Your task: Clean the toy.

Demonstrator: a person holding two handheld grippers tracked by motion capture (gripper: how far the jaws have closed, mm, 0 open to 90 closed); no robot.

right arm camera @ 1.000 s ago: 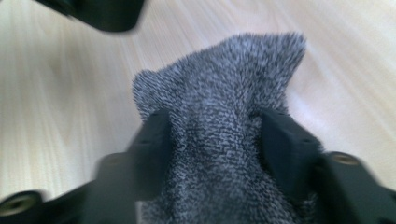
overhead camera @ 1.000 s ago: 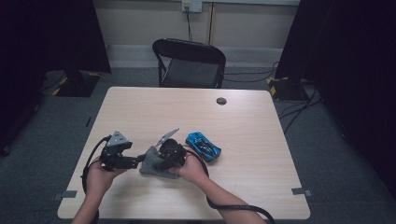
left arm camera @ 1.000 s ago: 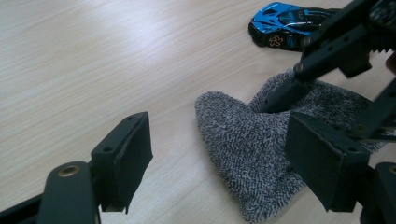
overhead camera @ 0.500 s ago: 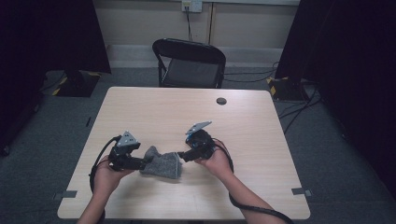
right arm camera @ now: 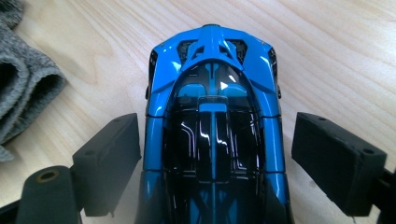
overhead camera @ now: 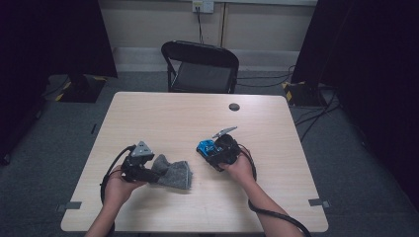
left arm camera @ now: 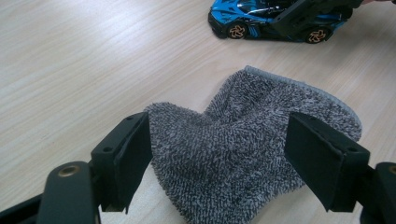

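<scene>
Pale wood-grain table (overhead camera: pixel 163 118) with a black folding chair (overhead camera: pixel 200 66) beyond its far edge and dark curtains to either side. Right gripper (right arm camera: pixel 215 154) straddles the glossy blue toy sports car with black canopy (right arm camera: pixel 212 135): the car lies directly ahead of and between the jaws, its long axis running straight along the line of the gripper, one end pointing away from it. The jaws have just been opening and stand wide, one pad to each flank of the car; a gap shows on both sides, so nothing is gripped. The right hand is plainly the nearer to the car. In the high view this gripper (overhead camera: pixel 217 157) sits over the car (overhead camera: pixel 206 147). Left gripper (left arm camera: pixel 219 154), jaws wide, hovers over the grey terry-cloth rag (left arm camera: pixel 252 144), which lies bunched between and beyond its pads; the car (left arm camera: pixel 261 18) lies well ahead. A close along the car's flanks seems the next step.
</scene>
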